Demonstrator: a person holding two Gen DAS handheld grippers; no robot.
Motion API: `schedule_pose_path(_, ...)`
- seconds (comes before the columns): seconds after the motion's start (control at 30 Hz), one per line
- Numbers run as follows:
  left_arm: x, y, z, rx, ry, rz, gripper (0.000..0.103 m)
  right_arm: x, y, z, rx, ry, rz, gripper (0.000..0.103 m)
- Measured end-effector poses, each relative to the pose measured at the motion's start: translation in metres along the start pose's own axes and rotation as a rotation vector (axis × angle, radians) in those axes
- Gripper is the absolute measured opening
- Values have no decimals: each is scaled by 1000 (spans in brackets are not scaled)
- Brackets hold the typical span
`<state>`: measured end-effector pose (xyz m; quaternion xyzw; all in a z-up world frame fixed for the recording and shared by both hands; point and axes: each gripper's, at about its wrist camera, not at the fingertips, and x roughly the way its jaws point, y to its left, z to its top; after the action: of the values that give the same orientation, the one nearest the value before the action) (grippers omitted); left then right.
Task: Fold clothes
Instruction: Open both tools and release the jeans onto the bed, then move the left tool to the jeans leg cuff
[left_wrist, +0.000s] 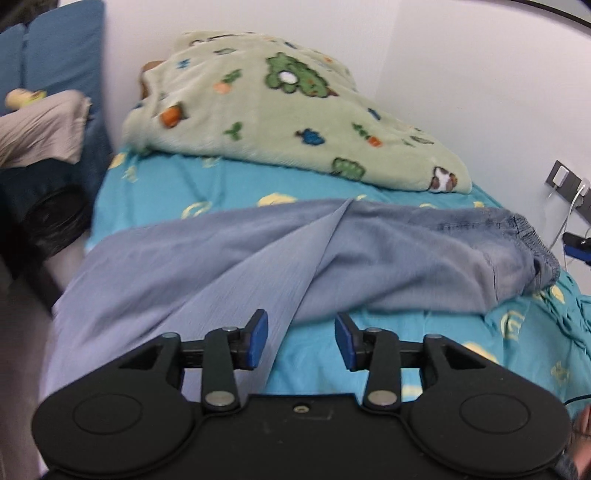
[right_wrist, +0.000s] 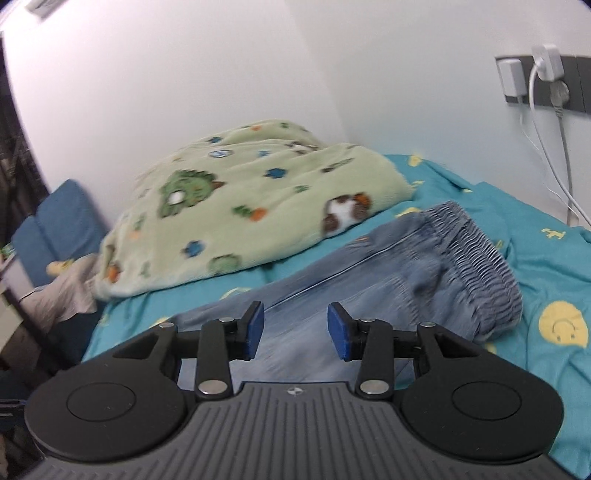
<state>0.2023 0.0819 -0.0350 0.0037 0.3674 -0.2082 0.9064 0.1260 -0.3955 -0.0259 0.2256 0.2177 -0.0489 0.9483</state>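
The blue trousers (left_wrist: 229, 258) lie across the bed (left_wrist: 155, 184) in front of the green fleece blanket (left_wrist: 280, 110) — waistband toward the wall sockets (right_wrist: 546, 81). The left tool (left_wrist: 301, 338) and right tool (right_wrist: 295, 330) hang above them, jaws parted — gripping nothing.

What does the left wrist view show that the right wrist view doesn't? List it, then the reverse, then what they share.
Only the left wrist view: the left gripper, open and empty, and the trousers' long legs spread toward the bed's edge.
Only the right wrist view: the right gripper, open and empty, and a yellow smiley print on the sheet.
Both: the blue trousers with their elastic waistband, the green blanket, the teal sheet, and wall sockets with chargers.
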Motion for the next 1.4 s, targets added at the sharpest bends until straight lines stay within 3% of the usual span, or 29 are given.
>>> schedule_pose_path(0.3,-30,10,-34,-110,-13,61,48,-45,55,-41,-135,27,87,42)
schedule_pose_path(0.37,-28,14,-39,-127,-10,93,60,-46,66,-51,-188,32,101,42)
schedule_pose_path(0.47,-25,19,-45,-150,-2,138,60,-41,77,-58,-242,41,136,42)
schedule_pose_path(0.63,-14,29,-53,-175,40,185,60,-20,76,-65,-202,73,144,42)
schedule_pose_path(0.93,0,38,-73,-151,165,249,60,-3,65,-71,-127,111,114,42)
schedule_pose_path(1.17,-1,46,-81,-141,197,276,60,-3,64,-71,-104,117,124,42)
schedule_pose_path(1.4,6,30,-85,-4,236,342,60,0,59,-70,-80,125,124,42)
